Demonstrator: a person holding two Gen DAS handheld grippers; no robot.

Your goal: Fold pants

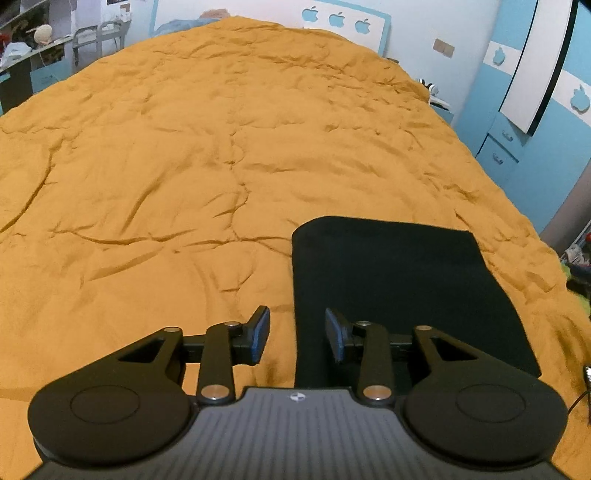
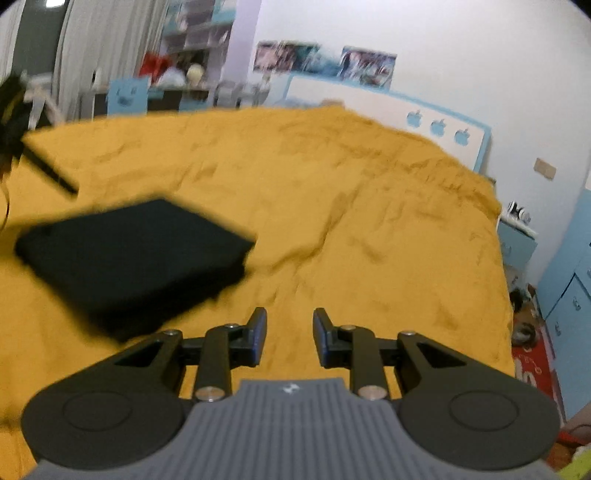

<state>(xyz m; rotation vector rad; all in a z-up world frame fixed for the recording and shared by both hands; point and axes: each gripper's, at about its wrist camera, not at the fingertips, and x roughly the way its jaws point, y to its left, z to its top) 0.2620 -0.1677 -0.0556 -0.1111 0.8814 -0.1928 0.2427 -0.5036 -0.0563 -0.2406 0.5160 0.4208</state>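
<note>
My left fingers [image 1: 297,334] stand apart and hold nothing; between them I see the near left edge of the black folded pants [image 1: 402,280], but the pads do not press on the cloth. The pants lie flat as a neat dark rectangle on the wrinkled mustard-yellow bed cover [image 1: 207,155], at the near right part of the bed in this view. My right fingers [image 2: 289,334] are also parted, by a smaller gap, and empty, above bare yellow cover [image 2: 369,229]. In the right wrist view the pants [image 2: 133,258] are to the left and a little farther, blurred. At the far end stands a white headboard with blue apple shapes [image 1: 347,18].
</note>
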